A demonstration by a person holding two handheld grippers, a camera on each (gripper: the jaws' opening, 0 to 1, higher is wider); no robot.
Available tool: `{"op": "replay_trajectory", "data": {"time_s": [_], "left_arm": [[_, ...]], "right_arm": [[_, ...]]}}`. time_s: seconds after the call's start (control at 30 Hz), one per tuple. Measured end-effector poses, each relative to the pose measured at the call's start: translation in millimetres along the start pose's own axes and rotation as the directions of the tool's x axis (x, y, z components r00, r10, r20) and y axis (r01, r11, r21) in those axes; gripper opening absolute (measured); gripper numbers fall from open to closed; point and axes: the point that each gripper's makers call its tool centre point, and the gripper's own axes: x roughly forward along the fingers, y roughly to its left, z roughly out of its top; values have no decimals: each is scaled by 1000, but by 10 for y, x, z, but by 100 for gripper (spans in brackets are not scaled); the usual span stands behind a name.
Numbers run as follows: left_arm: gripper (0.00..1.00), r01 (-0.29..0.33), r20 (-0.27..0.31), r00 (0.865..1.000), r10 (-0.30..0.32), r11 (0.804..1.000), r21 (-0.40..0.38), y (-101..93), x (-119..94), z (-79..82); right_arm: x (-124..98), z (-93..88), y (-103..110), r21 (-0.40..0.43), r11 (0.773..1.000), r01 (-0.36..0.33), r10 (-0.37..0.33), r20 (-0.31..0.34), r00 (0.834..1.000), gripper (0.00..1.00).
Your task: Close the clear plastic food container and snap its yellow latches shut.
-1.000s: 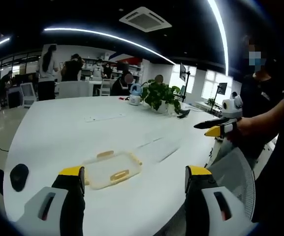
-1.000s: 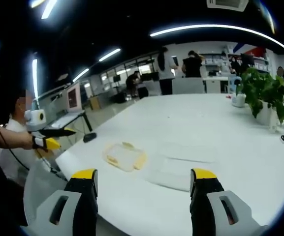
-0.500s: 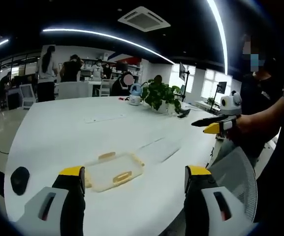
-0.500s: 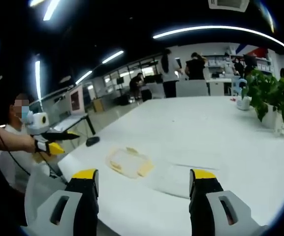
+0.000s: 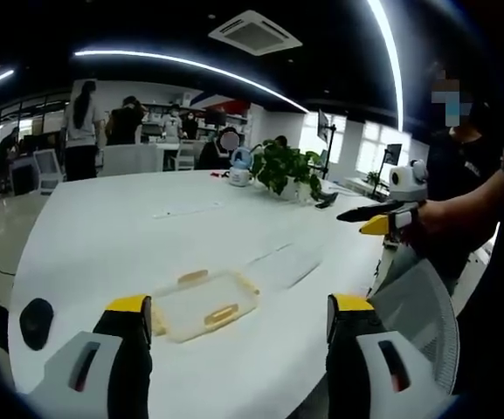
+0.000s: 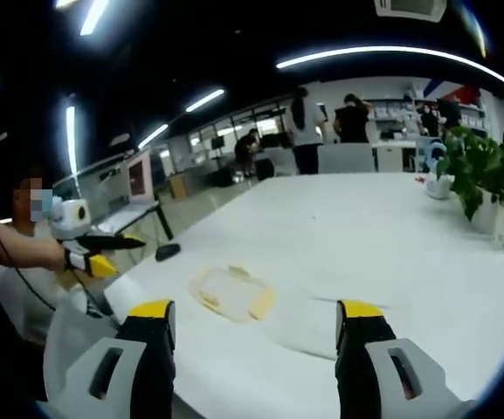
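A clear plastic container part with yellow latches (image 5: pixel 201 305) lies on the white table (image 5: pixel 103 244), just beyond my left gripper (image 5: pixel 238 316), which is open and holds nothing. A second clear flat piece (image 5: pixel 284 265) lies beside it to the right, apart from it. In the right gripper view the latched part (image 6: pixel 231 292) sits left of the clear piece (image 6: pixel 308 316), beyond my open, empty right gripper (image 6: pixel 256 321). Each gripper is held in the air off the table's edge: the right gripper (image 5: pixel 378 218) shows in the left gripper view, the left gripper (image 6: pixel 94 253) in the right gripper view.
A potted plant (image 5: pixel 285 170) and a pale kettle (image 5: pixel 240 170) stand at the table's far side, with a sheet of paper (image 5: pixel 186 209) nearer. A black mouse (image 5: pixel 35 319) lies left. A mesh chair back (image 5: pixel 422 305) is at the edge. People stand at the back.
Both views have shifted slightly with the hands. The container parts lie where they were, and both grippers stay open above the table's edge.
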Motion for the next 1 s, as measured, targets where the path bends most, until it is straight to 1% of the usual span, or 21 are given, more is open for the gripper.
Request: {"op": "replay_trajectory", "data": {"time_s": [0.27, 0.4, 0.67, 0.9, 1.0], "left_arm": [[82, 8, -4, 1000, -8, 1000, 16, 81, 39, 44], [82, 16, -15, 1000, -16, 1000, 22, 113, 73, 28], [82, 26, -25, 999, -25, 999, 42, 181, 106, 46], [82, 34, -34, 999, -33, 999, 41, 210, 119, 29], [81, 37, -42, 998, -35, 998, 47, 243, 136, 13]], "right_arm": [[130, 56, 57, -12, 1000, -20, 20, 1, 1000, 75], [183, 82, 86, -22, 999, -30, 30, 3, 1000, 73], [285, 83, 134, -35, 998, -46, 46, -12, 999, 74], [347, 77, 154, -58, 997, -50, 48, -27, 998, 74], [366, 81, 151, -51, 997, -52, 50, -28, 998, 74]]}}
